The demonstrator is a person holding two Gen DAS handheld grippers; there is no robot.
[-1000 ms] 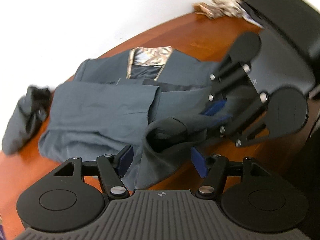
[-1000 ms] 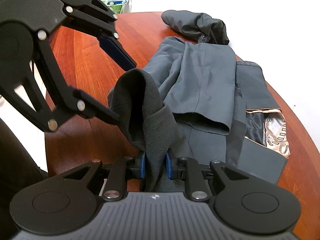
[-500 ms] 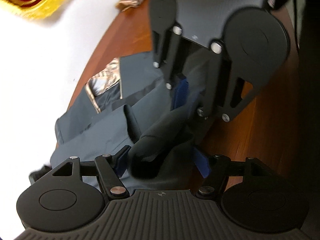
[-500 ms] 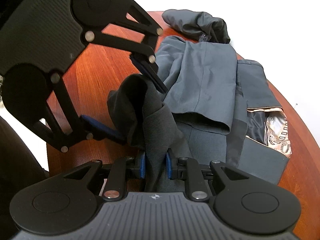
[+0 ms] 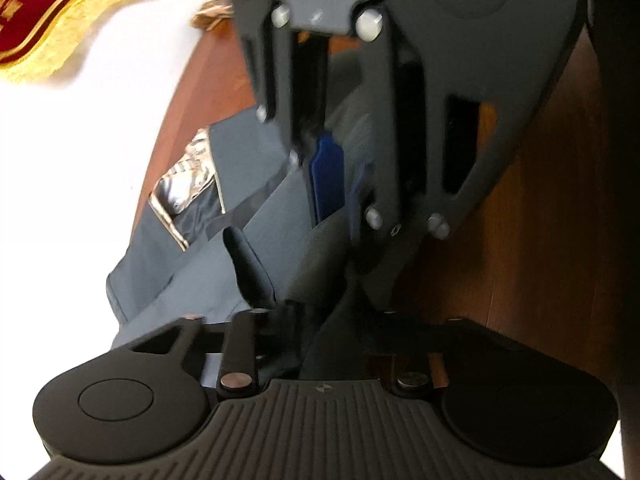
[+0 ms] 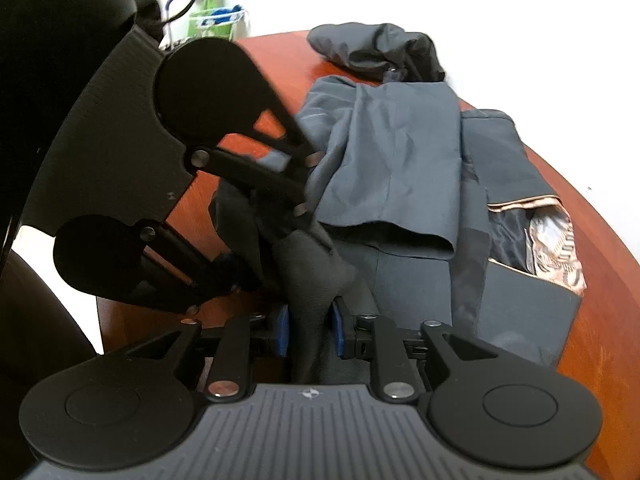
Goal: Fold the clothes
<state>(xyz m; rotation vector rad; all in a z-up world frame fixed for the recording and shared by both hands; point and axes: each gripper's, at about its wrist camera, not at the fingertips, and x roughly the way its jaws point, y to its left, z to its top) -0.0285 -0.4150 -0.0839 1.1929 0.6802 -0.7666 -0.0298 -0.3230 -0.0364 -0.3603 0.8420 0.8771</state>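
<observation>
Both tools are showing matte black bodies: the left claw [image 5: 316, 324] is wearing a ribbed grey front plate, 2 round discs and silver screws; the right claw [image 6: 308, 330] is carrying blue pads [image 6: 283, 330] on black linkage arms.

A red-brown wooden table [image 6: 600, 280] curves from six o'clock up to twelve in the right wrist view. At eleven o'clock past its far edge stands a green container [image 6: 216, 20] with blue bits, blurred. In the left wrist view a red banner [image 5: 60, 4] with gold fringe hangs at ten o'clock.
</observation>
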